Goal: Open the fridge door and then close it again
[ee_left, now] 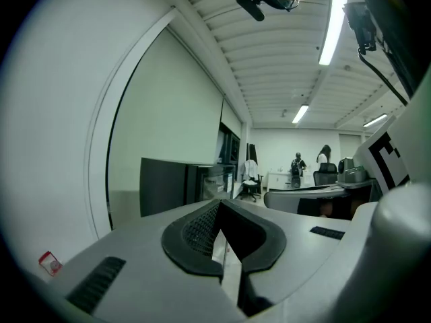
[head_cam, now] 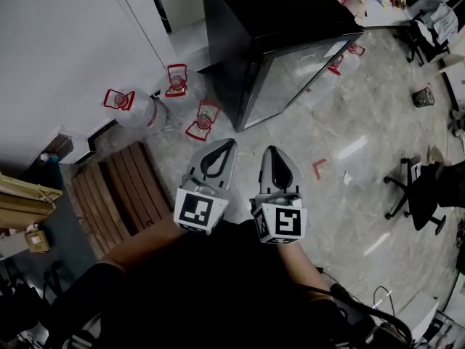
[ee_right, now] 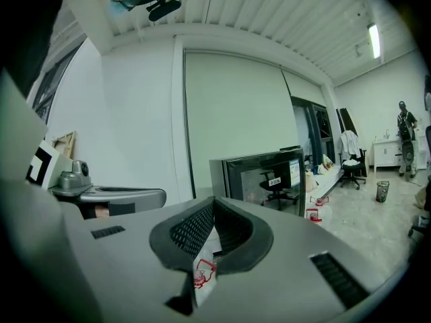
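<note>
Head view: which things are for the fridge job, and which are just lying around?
For the job:
fridge
left gripper, shut, empty
right gripper, shut, empty

Just lying about:
water jugs
wooden pallet
office chair
</note>
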The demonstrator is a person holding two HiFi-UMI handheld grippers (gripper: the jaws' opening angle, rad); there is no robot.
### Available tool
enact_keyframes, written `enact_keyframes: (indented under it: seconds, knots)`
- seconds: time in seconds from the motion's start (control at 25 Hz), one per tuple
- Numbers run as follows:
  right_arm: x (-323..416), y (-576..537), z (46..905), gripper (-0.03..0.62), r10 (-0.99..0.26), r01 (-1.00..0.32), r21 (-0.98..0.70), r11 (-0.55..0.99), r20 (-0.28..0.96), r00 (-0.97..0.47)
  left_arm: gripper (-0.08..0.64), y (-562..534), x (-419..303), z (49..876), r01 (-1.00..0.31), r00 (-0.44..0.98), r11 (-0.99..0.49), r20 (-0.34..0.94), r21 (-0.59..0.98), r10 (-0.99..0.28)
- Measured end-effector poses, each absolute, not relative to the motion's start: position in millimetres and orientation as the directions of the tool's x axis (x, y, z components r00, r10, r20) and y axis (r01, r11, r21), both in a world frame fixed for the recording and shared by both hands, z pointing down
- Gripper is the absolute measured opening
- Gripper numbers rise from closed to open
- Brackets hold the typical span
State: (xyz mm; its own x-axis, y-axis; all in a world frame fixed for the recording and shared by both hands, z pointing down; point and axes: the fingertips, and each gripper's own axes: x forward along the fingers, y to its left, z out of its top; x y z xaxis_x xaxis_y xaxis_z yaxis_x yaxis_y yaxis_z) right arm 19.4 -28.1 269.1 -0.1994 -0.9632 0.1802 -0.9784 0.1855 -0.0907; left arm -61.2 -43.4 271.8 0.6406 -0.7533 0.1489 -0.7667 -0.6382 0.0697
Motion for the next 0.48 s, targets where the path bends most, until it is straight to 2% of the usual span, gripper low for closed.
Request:
enact_keyframes:
  seconds: [0.28, 0.48]
  knots:
    - [37.5, -86.4, 288.8, 0.015, -0.968, -0.982, -0.11, 0.154, 0.184, -0.172, 0.006, -108.7, -47.6, 301.3, -0.779, 0.622, -0.623, 0.197, 0.066, -0.758]
    - [60.2, -135.3, 326.9, 0.015, -0.963, -0.975, -0.103, 0.196, 0.168, -0.211, 0.008, -158.8, -25.6, 350.4, -0.801, 0.593, -0.597, 0.199, 0.043, -0.78]
